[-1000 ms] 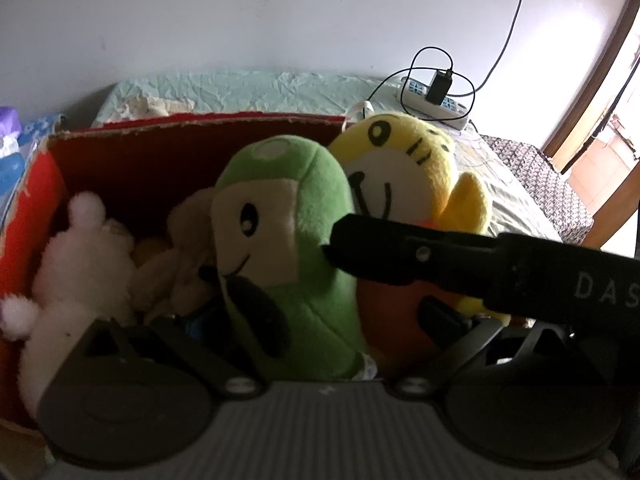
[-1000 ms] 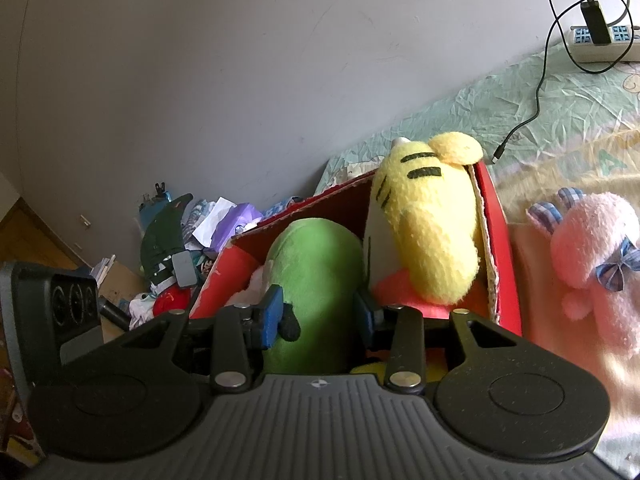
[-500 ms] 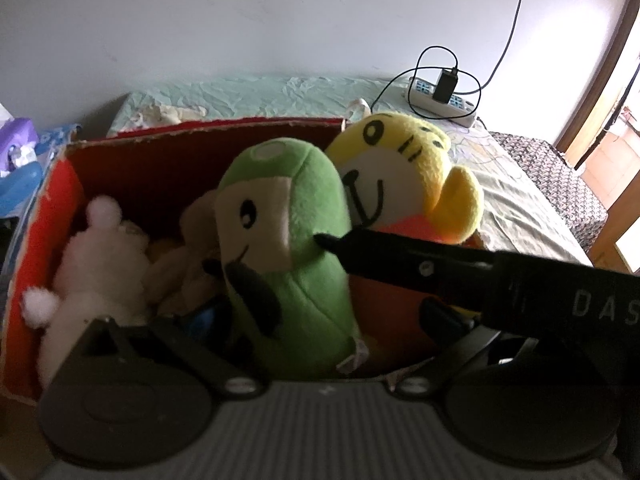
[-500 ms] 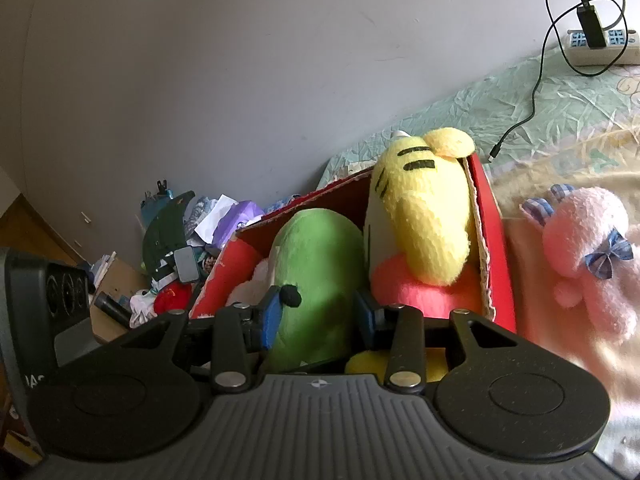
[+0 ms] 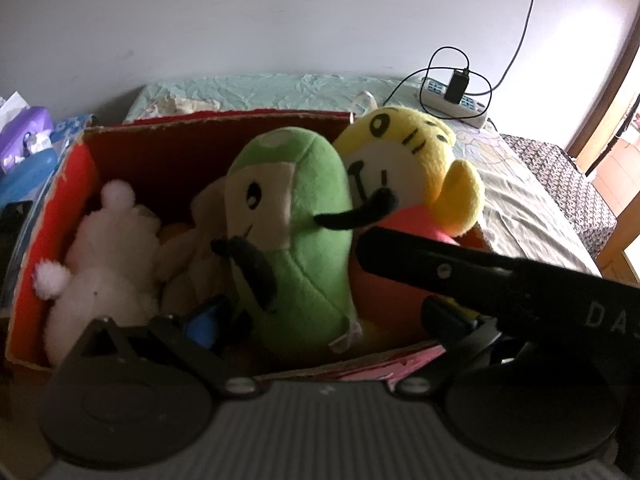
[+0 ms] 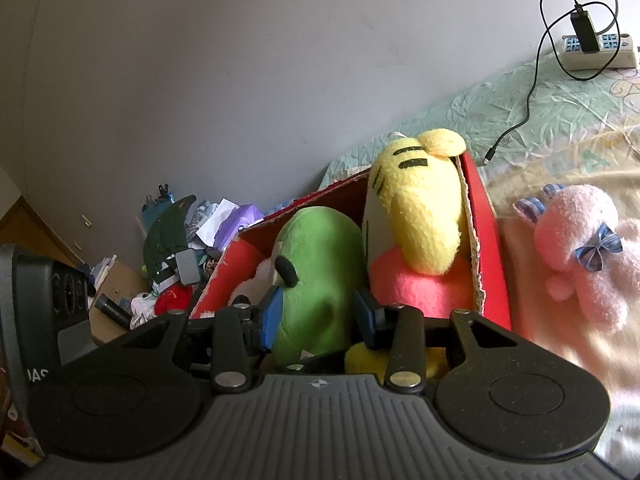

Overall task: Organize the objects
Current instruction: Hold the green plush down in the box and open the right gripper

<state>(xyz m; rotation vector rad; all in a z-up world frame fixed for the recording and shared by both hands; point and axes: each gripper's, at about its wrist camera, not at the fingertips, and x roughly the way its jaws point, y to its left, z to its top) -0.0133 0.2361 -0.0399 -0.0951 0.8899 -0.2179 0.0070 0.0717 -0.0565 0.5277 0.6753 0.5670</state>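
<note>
In the left wrist view we found the red cardboard box [image 5: 52, 216] on the bed, packed from left to right with a white plush [image 5: 104, 248] against the left wall, a beige plush [image 5: 196, 240] half buried beside it, the green plush [image 5: 296, 240] standing upright, and the yellow tiger plush [image 5: 404, 168] leaning at the right end. The left gripper [image 5: 320, 320] had its jaws spread wide and empty at the near wall, one blue pad [image 5: 204, 324] low behind the box edge and its mate largely hidden under the black body of the right tool.

In the right wrist view the right gripper [image 6: 320, 312] had its jaws set close on either side of the green plush [image 6: 316, 280]; we could not tell whether the pads pressed it. A clutter pile [image 6: 176, 256] lay left of the box [image 6: 488, 248]; the pink plush [image 6: 584, 252] lay outside, just right of it, partly cut off by the frame. A power strip [image 6: 596, 48] sat farther back on the bed.
</note>
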